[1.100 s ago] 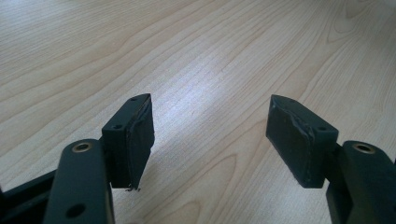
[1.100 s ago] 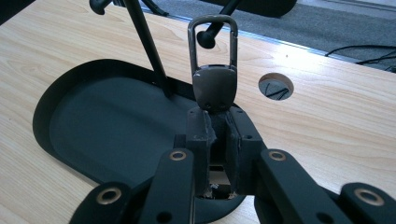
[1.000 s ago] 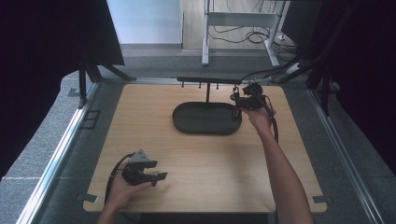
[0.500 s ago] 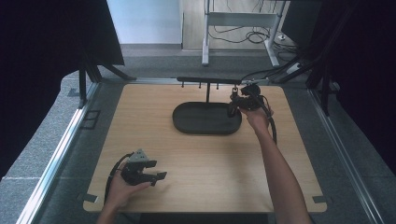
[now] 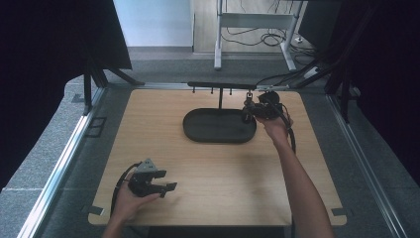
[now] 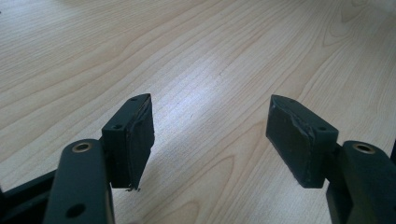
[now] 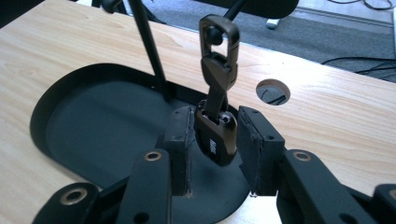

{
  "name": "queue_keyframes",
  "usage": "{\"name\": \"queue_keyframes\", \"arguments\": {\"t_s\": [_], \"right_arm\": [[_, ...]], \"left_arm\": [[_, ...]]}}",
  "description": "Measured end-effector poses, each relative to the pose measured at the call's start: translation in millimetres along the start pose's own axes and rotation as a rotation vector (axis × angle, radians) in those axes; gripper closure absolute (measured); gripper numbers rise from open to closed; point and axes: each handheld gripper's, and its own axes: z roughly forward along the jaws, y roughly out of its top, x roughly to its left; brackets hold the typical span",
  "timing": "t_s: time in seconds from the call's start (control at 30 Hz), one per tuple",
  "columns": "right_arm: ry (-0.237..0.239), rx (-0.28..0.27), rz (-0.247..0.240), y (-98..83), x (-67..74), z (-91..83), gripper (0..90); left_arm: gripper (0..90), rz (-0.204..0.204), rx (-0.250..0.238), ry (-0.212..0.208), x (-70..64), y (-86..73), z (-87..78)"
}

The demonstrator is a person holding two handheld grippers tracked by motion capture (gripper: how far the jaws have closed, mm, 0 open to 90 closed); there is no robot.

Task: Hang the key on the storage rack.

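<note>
**Key fob hangs upright between your right jaws**

Your right tool (image 7: 215, 140) sits at the far right end of the rack (image 5: 220, 85), jaws just opened and parted slightly, flanking the key fob (image 7: 217, 137) without pinching it. The fob dangles by its clasp (image 7: 218, 42) from a rack hook, long axis vertical, above the dark tray (image 5: 198, 134). Your left tool (image 5: 148, 182) rests spread on the counter (image 5: 237, 178), well apart.

The high view is dim and dark at both sides, with daylight falling on the floor beyond the table (image 5: 148, 144). Both gripper views are bright and sharp; a pale glare patch lies on the wood grain in the left gripper view, and near edges look slightly soft.
</note>
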Motion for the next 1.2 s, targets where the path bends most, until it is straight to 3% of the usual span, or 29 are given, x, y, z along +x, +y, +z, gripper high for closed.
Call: {"name": "queue_keyframes", "arguments": {"t_s": [0.57,0.83,1.2], "right_arm": [[0.112,-0.023,-0.051,-21.4,10.2,-27.6,60.9],[0.179,-0.026,-0.103,-53.9,22.4,-46.2,57.7],[0.226,-0.051,-0.110,-101.1,30.2,-64.3,54.7]], "left_arm": [[33.1,0.004,-0.002,0.008,-1.4,0.7,-1.8],[33.1,0.005,-0.001,0.010,-2.1,0.9,-1.0],[33.1,0.004,0.000,0.001,-3.2,1.3,-0.5]]}}
